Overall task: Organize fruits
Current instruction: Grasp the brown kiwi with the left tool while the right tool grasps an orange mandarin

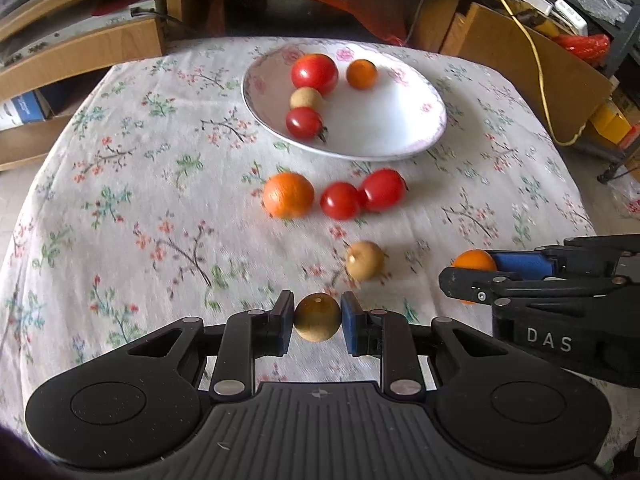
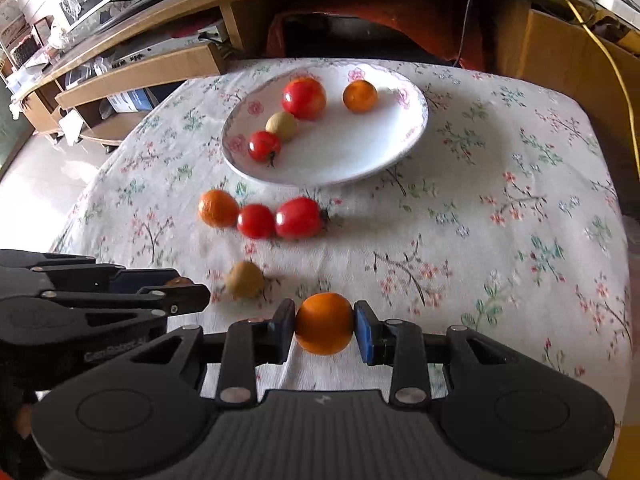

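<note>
Tan and round, a small brown fruit sits pinched between the blue pads of my left tongs, held just above the floral cloth on the tabletop. My right tongs clamp a small orange the same way; from the left camera their black side reads "DAS". On the cloth beyond lie a second tan fruit, then a row of a bigger orange and two red tomatoes touching each other. Farther back, a white plate with pink flowers on its rim holds a large tomato, a small tomato, a pale tan fruit between them, and a little orange apart.
</note>
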Demonstrator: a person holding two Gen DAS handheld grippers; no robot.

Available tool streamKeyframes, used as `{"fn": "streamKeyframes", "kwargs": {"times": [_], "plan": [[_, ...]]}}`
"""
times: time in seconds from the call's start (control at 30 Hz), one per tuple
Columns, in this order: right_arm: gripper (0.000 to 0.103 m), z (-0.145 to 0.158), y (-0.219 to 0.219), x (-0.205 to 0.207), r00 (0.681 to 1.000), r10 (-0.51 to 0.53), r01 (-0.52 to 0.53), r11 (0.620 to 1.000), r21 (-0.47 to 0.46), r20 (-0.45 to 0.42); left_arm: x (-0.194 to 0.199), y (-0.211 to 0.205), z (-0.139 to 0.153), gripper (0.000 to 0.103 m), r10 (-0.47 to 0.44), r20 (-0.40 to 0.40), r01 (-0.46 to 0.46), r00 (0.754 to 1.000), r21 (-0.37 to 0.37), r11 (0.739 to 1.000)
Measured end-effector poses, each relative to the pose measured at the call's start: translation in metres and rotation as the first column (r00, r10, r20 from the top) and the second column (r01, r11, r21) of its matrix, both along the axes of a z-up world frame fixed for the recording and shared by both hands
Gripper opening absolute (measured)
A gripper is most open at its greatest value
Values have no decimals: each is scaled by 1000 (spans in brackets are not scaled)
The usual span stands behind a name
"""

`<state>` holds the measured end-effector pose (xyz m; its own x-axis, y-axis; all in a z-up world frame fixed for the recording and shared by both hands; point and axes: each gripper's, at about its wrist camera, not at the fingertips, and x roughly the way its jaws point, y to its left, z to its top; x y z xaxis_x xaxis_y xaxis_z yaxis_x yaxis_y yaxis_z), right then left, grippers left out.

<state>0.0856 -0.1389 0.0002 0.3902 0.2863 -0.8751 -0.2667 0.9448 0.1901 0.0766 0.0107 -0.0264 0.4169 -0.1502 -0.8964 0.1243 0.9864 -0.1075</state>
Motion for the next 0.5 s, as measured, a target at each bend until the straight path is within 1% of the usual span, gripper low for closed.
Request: {"fn": "streamKeyframes", "kwargs": {"times": [0.07, 0.17, 0.23, 0.33, 0.5], "plan": [[32, 0, 0, -7, 1000, 0, 0, 1000, -4, -1, -5, -2, -1, 32, -3, -4, 3, 1000, 4, 1000], [32, -3, 3, -17, 1000, 14, -13, 999, -45, 4, -12, -6, -5, 33, -21, -14, 21, 1000, 21, 1000], [32, -7, 4, -21, 1000, 20, -20, 998, -53, -1, -15, -10, -7, 33, -35, -17, 36, 999, 35, 999], [32, -6, 7, -26, 1000, 27, -26, 997, -70, 14, -16, -11, -8, 35, -44, -11, 45, 999, 46, 998], [32, -10, 10, -29, 999, 37, -36, 996, -84, 15, -19, -12, -8, 36, -51, 2, 50, 999, 52, 997]]}}
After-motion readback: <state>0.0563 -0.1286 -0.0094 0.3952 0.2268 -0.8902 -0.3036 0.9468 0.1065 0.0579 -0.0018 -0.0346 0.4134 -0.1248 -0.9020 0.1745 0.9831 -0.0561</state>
